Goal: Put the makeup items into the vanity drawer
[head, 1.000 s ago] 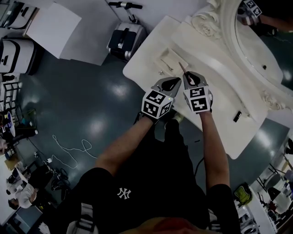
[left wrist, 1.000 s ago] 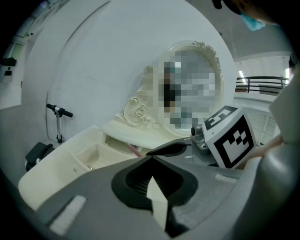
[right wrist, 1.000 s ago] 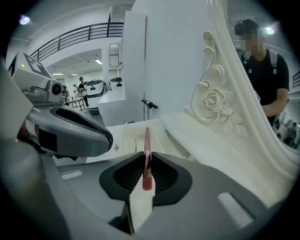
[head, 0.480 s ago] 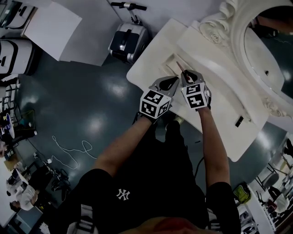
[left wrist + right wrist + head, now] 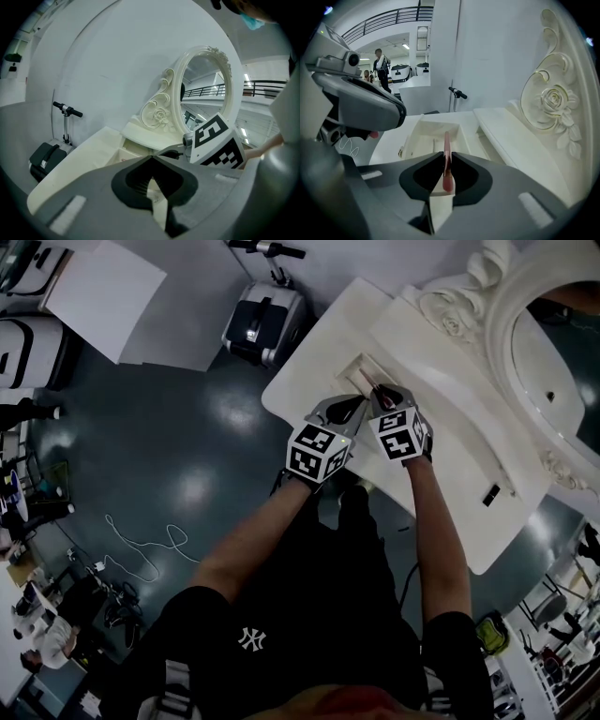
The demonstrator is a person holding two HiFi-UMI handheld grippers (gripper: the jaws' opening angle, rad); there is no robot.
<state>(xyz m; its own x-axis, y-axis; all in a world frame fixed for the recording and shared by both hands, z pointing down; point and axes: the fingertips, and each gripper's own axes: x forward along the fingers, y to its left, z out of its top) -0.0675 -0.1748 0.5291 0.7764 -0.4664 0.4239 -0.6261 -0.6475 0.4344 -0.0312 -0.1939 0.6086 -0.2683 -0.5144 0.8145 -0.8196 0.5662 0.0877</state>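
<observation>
The open vanity drawer (image 5: 357,372) juts from the white vanity's left part. A thin pink makeup stick (image 5: 446,139) points into the drawer (image 5: 417,133), and my right gripper (image 5: 446,154) is shut on it just in front of the drawer's near edge. In the head view the right gripper (image 5: 383,396) sits at the drawer's front with the stick (image 5: 379,387) poking out. My left gripper (image 5: 360,403) hangs close beside it on the left, shut, with nothing between its jaws. From the left gripper (image 5: 152,157) view the drawer (image 5: 127,149) lies just beyond.
An oval mirror in an ornate white frame (image 5: 450,317) stands on the vanity's back. A small black item (image 5: 487,494) lies on the vanity top to the right. A scooter (image 5: 265,312) is parked left of the vanity. A white cable (image 5: 141,549) lies on the floor.
Both grippers have edged forward to the drawer, and the pink stick's tip now reaches over its opening.
</observation>
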